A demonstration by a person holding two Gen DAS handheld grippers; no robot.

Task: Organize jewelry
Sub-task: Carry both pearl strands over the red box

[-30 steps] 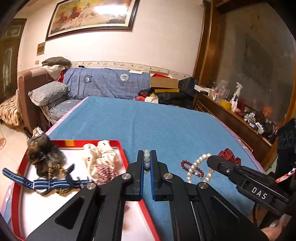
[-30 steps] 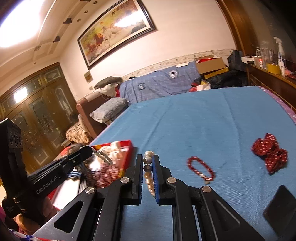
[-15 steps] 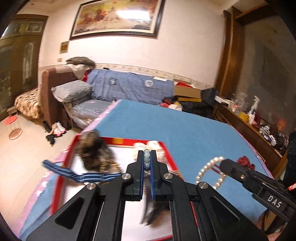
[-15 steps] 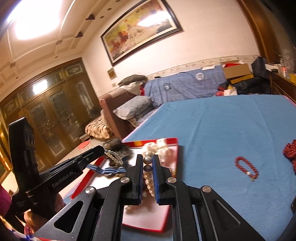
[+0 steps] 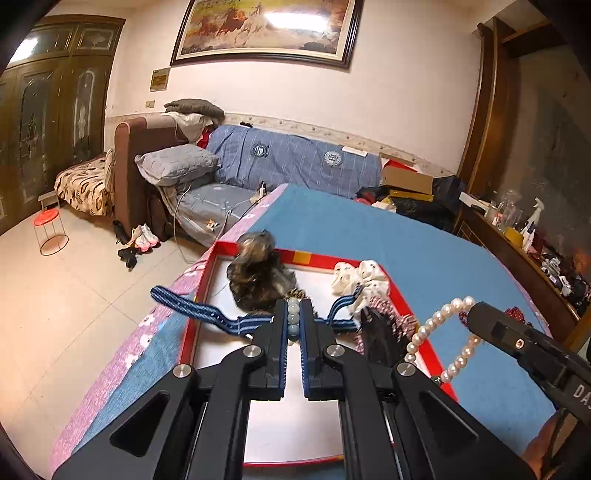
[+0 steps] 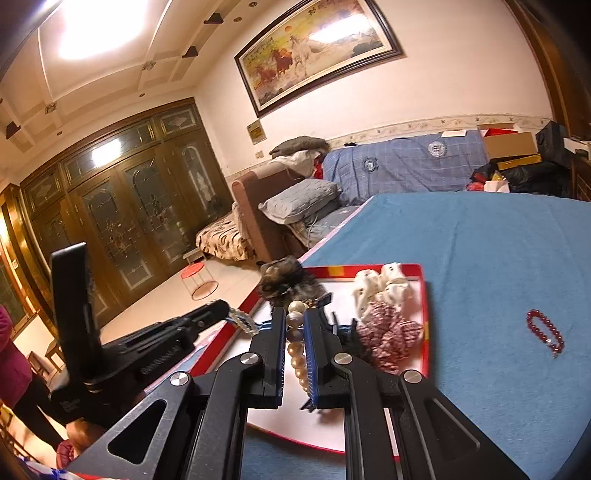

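Both pairs of fingers are pinched almost fully closed, each on its own string of beads. Nearest in the right wrist view, the right gripper (image 6: pixel 294 332) clamps a pearl necklace (image 6: pixel 297 354), whose cream beads run down between the blue pads; in the left wrist view the same strand loops off to the right in the air (image 5: pixel 439 332), so it hangs from the grip instead of lying on the cloth. The left gripper (image 5: pixel 293 321) nips a pale green bead bracelet (image 5: pixel 293 317) at its very tip. Each piece is held over the red-rimmed tray (image 6: pixel 424 295), probably so that both can be set down there together. Inside the tray lie a blue striped strap (image 5: pixel 192 308), a brown mottled scrunchie (image 5: pixel 255 277), a cream scrunchie (image 6: pixel 384 286) and a red-and-white checked one (image 6: pixel 388 336), which suggests the tray is the collecting place. Outside it, on the blue cloth (image 6: pixel 480 240) to the right, a red bead bracelet (image 6: pixel 546 330) lies well apart and seems yet to be gathered. Letters on the right gripper's body read "DA" at the frame edge in the left wrist view; the print on the left gripper's body is too blurred to read. Farther off stand a sofa (image 6: pixel 399 166) with round badges and a framed horse painting (image 5: pixel 266 26).
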